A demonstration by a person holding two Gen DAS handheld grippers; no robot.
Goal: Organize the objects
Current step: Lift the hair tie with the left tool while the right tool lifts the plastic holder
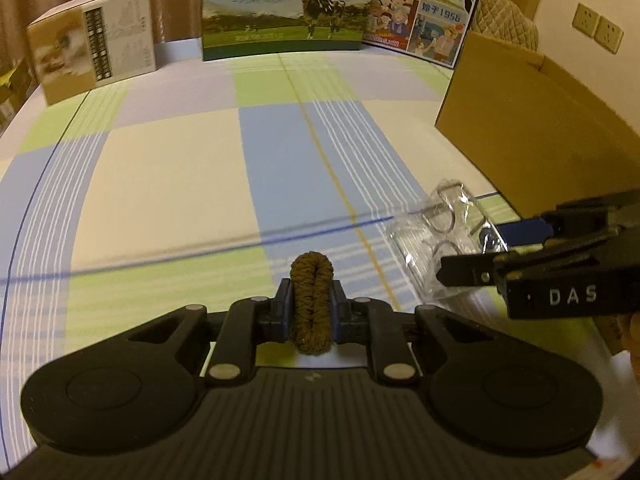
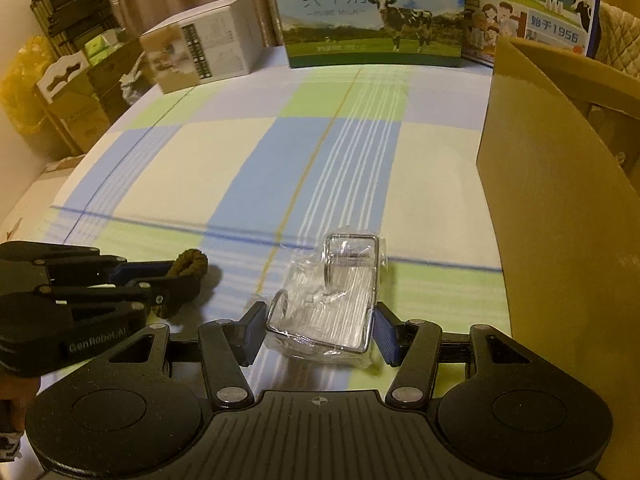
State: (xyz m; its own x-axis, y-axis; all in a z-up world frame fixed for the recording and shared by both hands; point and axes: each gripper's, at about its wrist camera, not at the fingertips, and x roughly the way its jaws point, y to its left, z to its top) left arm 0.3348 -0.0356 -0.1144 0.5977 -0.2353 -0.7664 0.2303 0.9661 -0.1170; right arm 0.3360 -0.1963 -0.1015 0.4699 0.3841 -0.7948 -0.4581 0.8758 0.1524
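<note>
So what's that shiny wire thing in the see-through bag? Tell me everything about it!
The shiny silver wire rack wrapped in a clear crinkly plastic bag looks like bent metal rod: a rectangular frame with rounded loops inside. It lies flat on the blue, green and cream checked cloth, near the tall brown cardboard box. The right gripper has a blue-padded finger at each side of it; the pads look right against the bag, though a firm squeeze is hard to confirm.

Milk box (image 2: 372, 16): "纯牛奶"; blue box (image 2: 536, 12): "1956"; left claw (image 2: 188, 270): prob. "GenRobot.AI".
</note>
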